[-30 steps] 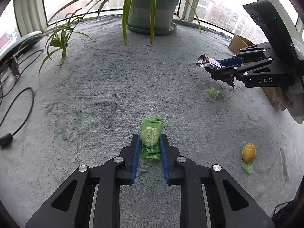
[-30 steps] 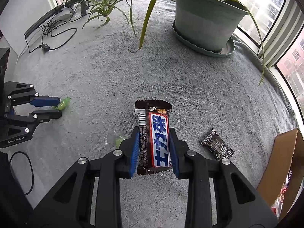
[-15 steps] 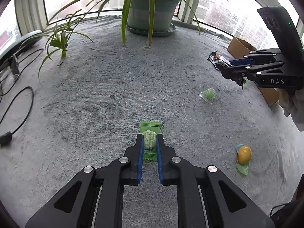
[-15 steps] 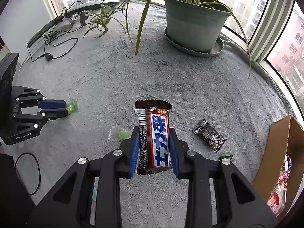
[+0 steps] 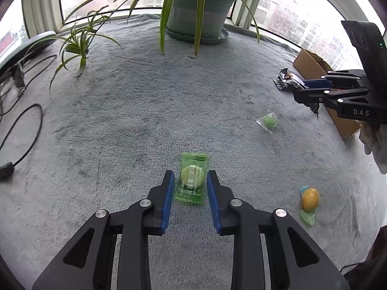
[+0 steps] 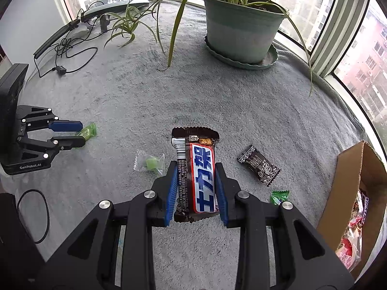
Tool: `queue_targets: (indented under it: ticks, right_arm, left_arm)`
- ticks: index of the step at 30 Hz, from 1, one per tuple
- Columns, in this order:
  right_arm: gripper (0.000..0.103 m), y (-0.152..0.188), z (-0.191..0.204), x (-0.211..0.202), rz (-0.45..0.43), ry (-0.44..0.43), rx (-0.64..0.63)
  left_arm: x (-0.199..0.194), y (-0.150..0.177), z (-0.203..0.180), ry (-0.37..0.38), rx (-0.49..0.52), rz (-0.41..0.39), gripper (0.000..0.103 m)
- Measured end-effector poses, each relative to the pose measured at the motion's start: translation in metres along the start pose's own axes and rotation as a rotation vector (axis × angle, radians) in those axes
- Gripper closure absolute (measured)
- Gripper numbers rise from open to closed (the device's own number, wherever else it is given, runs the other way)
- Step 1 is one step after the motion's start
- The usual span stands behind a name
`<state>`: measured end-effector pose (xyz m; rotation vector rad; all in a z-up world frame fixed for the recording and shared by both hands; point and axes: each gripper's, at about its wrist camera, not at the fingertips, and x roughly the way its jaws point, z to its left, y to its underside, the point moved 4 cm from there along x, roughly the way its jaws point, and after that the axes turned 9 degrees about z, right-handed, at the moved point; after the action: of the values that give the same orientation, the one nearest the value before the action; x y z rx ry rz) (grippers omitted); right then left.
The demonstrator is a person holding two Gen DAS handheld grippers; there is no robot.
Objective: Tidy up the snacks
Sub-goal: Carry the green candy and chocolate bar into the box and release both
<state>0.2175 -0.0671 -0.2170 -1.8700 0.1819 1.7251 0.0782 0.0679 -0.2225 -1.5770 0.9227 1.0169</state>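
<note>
Setting: domestic, flat in a high-rise, bay-window ledge w/ grey fleece blanket (image 5: 135,111) spread as work surface. Evidence: curved window frames (image 6: 338,36) wrap round the ledge; apartment blocks (image 5: 300,24) visible outside, seen from height. Landmark = big green plant pot (image 6: 244,24) on saucer, spider plant in it. Small spider plantlet (image 5: 77,46) left of pot in left wrist view. Cables (image 6: 65,46) + adapter further left of pot, by a flat lamp-like device. Cardboard box (image 6: 353,193) w/ snack packets, right of pot, nearer camera. No lab or shop fittings.
</note>
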Motion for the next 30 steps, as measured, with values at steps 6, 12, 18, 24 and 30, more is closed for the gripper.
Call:
queue_targets:
  ticks: [6,12,18,24,30]
  right_arm:
    - [0.073,0.002,-0.002,-0.002,-0.004,0.012,0.005]
    - [0.073,0.006,-0.007,-0.013,-0.029,0.022,0.022]
    - [0.073,0.015,-0.017,-0.032,-0.064,0.025,0.058]
    - [0.073,0.031,-0.034,-0.056,-0.1,0.03,0.114]
    - [0.073,0.053,-0.059,-0.081,-0.137,0.053,0.193]
  left_arm:
    - [0.002,-0.003,-0.004,-0.023,0.015,-0.008,0.076]
    - [0.0,-0.004,-0.01,-0.037,0.029,-0.013,0.084]
    - [-0.016,-0.012,-0.01,-0.032,0.013,-0.056,0.084]
    - [-0.039,-0.032,-0.024,-0.012,0.033,-0.117,0.084]
    - [-0.057,-0.06,-0.052,0.005,0.091,-0.182,0.084]
